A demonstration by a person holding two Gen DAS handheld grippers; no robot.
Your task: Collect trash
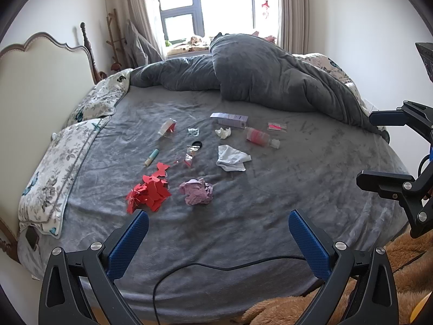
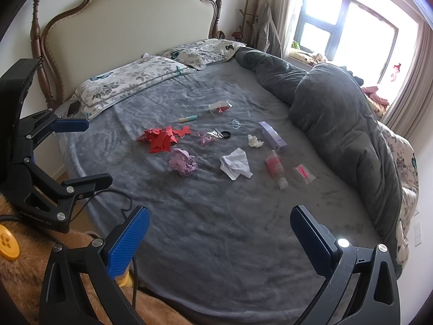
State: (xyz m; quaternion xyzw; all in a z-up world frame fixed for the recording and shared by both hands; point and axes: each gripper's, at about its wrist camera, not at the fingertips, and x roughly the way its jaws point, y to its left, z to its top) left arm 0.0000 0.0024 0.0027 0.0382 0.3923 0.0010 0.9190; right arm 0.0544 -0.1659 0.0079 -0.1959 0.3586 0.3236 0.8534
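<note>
Grey blanket covers the bed (image 1: 270, 216), where the trash lies scattered well ahead of both grippers. The left hand-held gripper (image 1: 218, 222) is spread wide and holds nothing; just beyond its left finger sit red paper scraps (image 1: 150, 192), with a crumpled purple paper (image 1: 197, 191) beside them. The right hand-held gripper (image 2: 219, 220) also gapes empty; a white tissue (image 2: 235, 167) and pink bottle (image 2: 274, 167) lie farther ahead.

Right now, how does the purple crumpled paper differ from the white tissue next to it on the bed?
The purple crumpled paper is balled up tight; the white tissue lies looser and flatter, partly spread. The purple one sits nearer both grippers, beside the red paper cutouts; the white one lies nearer the pink bottle. Both rest on the grey blanket, untouched.
</note>
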